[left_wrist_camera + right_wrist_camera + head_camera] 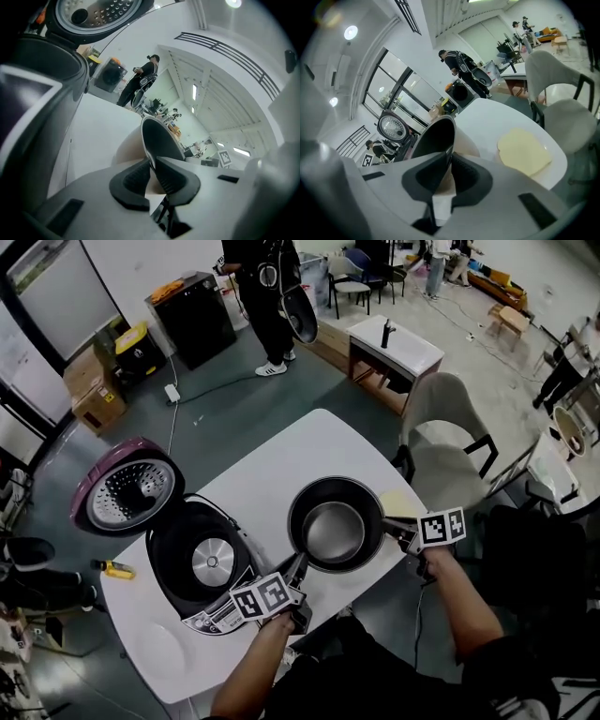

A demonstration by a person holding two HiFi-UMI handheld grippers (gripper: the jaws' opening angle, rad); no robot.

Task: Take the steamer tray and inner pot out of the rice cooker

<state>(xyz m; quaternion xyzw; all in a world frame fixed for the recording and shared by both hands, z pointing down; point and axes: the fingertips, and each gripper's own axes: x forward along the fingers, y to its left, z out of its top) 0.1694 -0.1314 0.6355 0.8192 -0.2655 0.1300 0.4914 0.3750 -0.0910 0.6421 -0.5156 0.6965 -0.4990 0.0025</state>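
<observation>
Left hand-held gripper [298, 568]: jaws pinched onto the near-left rim of the inner pot [335, 532]. Right hand-held gripper [390, 529]: jaws pinched onto the opposite, right rim. Inner pot: held upright between both, out of the cooker, mid-bench [309, 442] toward the near edge; contact with the bench cannot be told. Rice cooker [187, 563]: lid open, left edge, nearer the left hand-held gripper.

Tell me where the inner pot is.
In the head view the inner pot is at the table's middle, right of the cooker, its rim held by the left gripper and right gripper.
</observation>
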